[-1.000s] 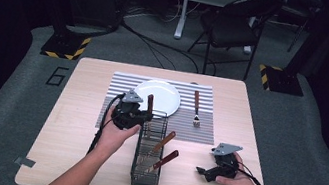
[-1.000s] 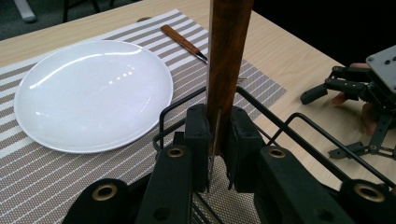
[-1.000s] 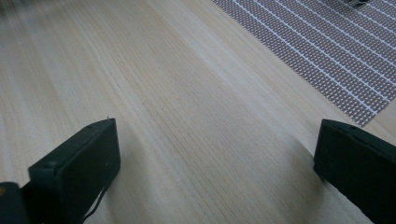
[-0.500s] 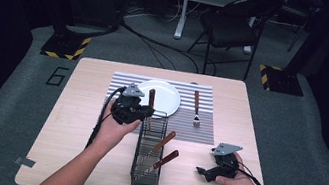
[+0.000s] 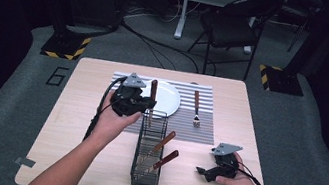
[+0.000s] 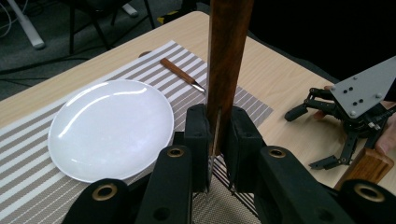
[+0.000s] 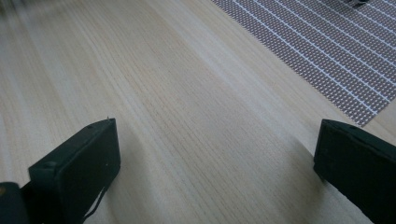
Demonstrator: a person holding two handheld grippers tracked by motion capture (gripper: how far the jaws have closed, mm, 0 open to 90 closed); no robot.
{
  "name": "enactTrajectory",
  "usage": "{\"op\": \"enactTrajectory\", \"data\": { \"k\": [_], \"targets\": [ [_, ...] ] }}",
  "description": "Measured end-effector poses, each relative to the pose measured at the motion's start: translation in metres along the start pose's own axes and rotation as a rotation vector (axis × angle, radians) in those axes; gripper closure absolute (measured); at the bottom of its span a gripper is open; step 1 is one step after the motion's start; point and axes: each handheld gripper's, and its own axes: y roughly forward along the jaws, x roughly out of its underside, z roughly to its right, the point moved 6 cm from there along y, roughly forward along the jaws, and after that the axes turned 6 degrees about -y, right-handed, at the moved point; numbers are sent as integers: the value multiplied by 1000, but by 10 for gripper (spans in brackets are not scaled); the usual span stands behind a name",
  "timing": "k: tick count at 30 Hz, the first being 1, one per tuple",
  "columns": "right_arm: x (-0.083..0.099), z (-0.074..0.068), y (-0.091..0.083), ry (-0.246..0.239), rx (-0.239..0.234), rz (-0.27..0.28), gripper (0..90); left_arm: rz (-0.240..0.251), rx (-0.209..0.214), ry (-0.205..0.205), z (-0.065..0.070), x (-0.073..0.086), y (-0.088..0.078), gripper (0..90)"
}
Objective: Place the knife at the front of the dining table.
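My left gripper [image 5: 149, 104] is shut on the thin metal part of a wooden-handled utensil [image 5: 153, 89] and holds it upright over the far end of a black wire caddy [image 5: 145, 170]. In the left gripper view the jaws of this gripper [image 6: 217, 135] pinch the blade, and the brown handle [image 6: 229, 51] rises out of the top of the frame. My right gripper [image 5: 203, 173] rests low on the table at the near right, open, nothing between the jaws. Bare wood lies between the wide-apart jaws of that gripper [image 7: 215, 158].
Two more wooden-handled utensils [image 5: 159, 145] lean in the caddy. A white plate [image 5: 166, 98] and a wooden-handled fork [image 5: 196, 107] lie on the striped placemat [image 5: 207, 130], [image 7: 327, 51]. The plate [image 6: 112, 126] sits just beyond the left jaws. A folding chair [image 5: 234, 25] stands behind the table.
My left gripper has risen and moved toward the plate with the utensil in it, lifting the utensil higher above the caddy. The right gripper has stayed put.
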Motion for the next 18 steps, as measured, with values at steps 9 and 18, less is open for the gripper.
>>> {"op": "enactTrajectory", "data": {
  "k": [9, 18],
  "targets": [
    [0, 0, 0, 0, 0, 0, 0, 35, -19, 9, -3, -15, -19, 803],
    [0, 0, 0, 0, -1, 0, 0, 59, -44, -20, -20, -17, -32, 803]
  ]
}}
